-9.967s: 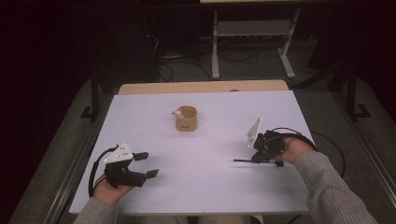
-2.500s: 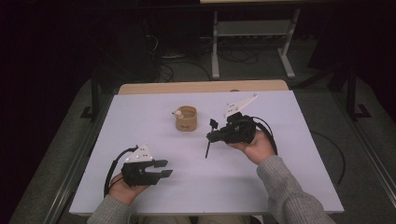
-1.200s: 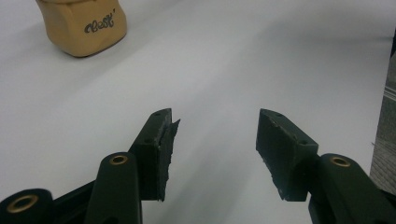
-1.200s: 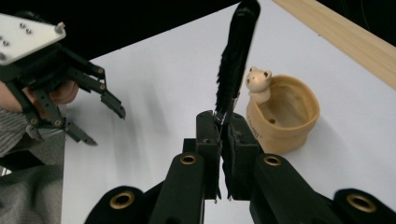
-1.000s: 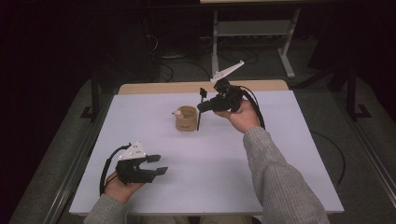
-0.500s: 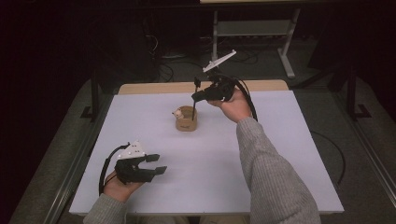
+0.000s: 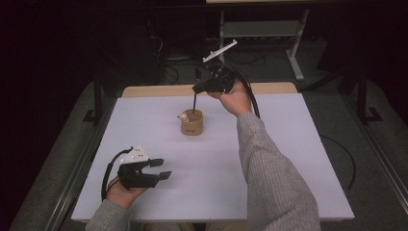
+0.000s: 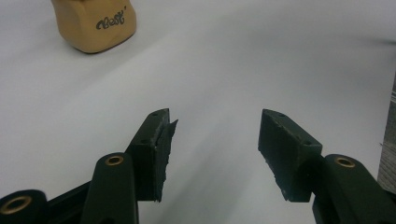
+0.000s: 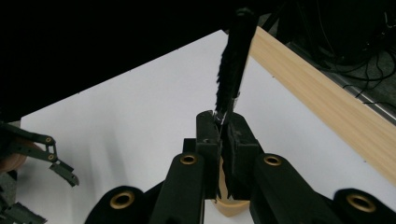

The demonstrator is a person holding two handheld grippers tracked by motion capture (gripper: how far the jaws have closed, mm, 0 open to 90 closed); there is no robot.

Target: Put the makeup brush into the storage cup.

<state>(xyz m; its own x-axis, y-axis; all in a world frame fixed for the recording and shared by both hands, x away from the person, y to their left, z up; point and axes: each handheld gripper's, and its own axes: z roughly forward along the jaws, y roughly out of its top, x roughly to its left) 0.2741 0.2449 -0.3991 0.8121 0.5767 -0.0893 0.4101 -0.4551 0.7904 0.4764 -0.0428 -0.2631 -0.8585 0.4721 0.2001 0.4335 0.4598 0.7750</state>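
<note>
Right gripper point(image 7: 196, 87), jaws clamping a thin black stick point(image 7: 194, 102), has travelled from mid-table to above the tan cup point(image 7: 192, 123), tip entering its mouth. Insertion is nearing. Left gripper point(image 7: 161, 169) is resting wide open.

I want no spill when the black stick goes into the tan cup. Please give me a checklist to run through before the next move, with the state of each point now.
1. Right claw shut on the stick: ok, the jaws clamp it.
2. Stick above the cup: ok in the high view, its lower end is at the cup's mouth.
3. Stick near upright: ok.
4. Cup upright on the table: ok.
5. Room in the cup beside the small white thing at its rim: cannot tell.
6. Left claw clear of the cup: ok, it is open and rests apart from it, near the table's front.
</note>
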